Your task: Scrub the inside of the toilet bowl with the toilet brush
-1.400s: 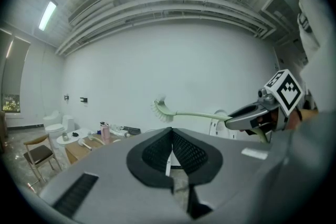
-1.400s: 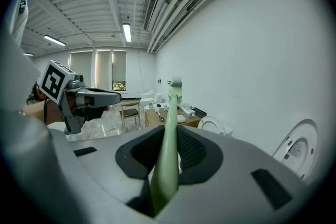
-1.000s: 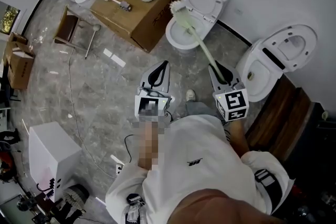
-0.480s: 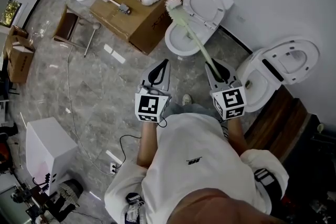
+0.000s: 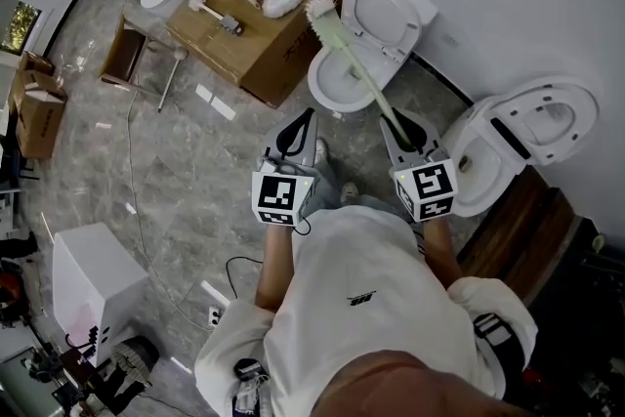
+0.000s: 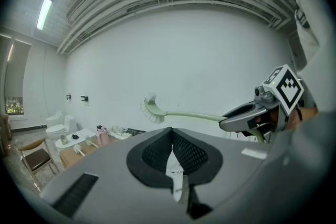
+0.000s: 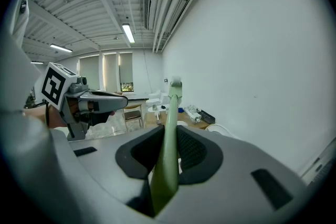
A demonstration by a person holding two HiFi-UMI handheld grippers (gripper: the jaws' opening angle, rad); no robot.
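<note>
Green brush [image 5: 356,63] stays clamped in the right tool [image 5: 403,130], its head up in the air above the toilet bowl [image 5: 318,85], which has come a little closer, so no scrubbing yet; the left tool [image 5: 307,120] is closed on nothing.

toilet bowl [image 5: 322,94] — glossy ceramic | toilet brush [image 5: 361,74] — matt plastic
</note>
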